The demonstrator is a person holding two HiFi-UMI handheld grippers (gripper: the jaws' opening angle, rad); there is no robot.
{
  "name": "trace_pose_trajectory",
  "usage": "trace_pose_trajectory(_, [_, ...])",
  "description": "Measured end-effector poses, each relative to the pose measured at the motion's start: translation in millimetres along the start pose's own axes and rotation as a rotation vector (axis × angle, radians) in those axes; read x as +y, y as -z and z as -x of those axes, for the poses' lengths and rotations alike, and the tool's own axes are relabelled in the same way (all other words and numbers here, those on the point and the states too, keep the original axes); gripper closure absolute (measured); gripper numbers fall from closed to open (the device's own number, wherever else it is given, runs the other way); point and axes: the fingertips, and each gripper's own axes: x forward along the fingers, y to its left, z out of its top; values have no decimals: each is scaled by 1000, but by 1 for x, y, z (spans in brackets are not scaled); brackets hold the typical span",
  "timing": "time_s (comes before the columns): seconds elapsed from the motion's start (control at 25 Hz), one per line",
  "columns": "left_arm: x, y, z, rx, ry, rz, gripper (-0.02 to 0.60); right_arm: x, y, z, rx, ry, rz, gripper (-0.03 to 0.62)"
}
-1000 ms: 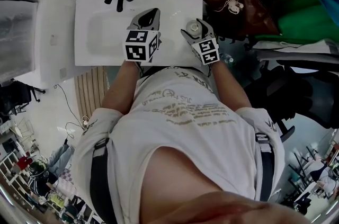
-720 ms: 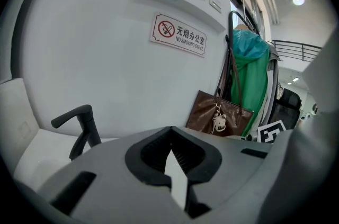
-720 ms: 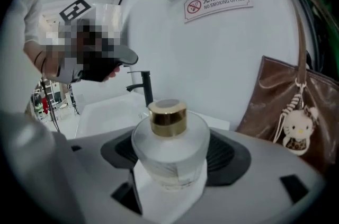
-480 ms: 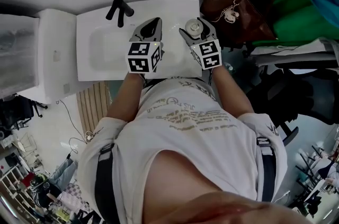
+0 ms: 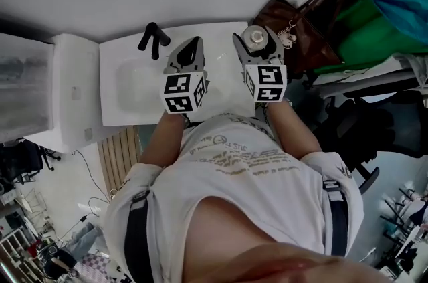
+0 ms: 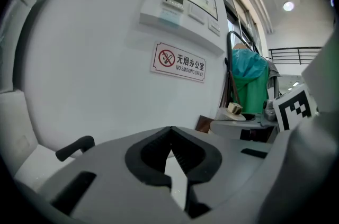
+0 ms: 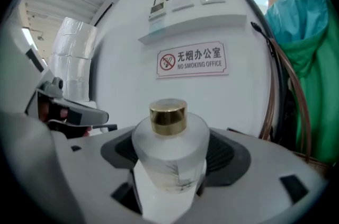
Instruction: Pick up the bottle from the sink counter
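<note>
A frosted glass bottle (image 5: pixel 255 36) with a gold cap (image 7: pixel 168 114) sits between the jaws of my right gripper (image 5: pixel 255 41), which is shut on its body (image 7: pixel 169 151). In the head view the bottle appears over the back right corner of the white sink counter (image 5: pixel 221 84); its base is hidden, so contact with the counter cannot be told. My left gripper (image 5: pixel 192 45) hovers over the counter just left of the bottle. It is shut and holds nothing (image 6: pixel 169 133).
A black faucet (image 5: pixel 152 39) stands at the back of the basin (image 5: pixel 134 77). A brown bag (image 5: pixel 301 24) and a green bag (image 5: pixel 374 14) hang right of the counter. A no-smoking sign (image 7: pixel 192 60) is on the wall ahead. A white unit (image 5: pixel 70 84) adjoins the counter's left side.
The right gripper with the bottle has shifted toward the wall and the counter's back right corner. The left gripper moved along with it, still shut.
</note>
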Motion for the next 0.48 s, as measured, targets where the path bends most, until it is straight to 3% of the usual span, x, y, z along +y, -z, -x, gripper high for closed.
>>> trace_pose_trajectory(0.24, [1, -22, 0, -54, -18, -17, 560, -12, -45, 14, -77, 86, 12, 255])
trace_pose_trajectory(0.48, [0, -31, -1, -68, -25, -39, 560, -12, -45, 21, -96, 102, 19, 256])
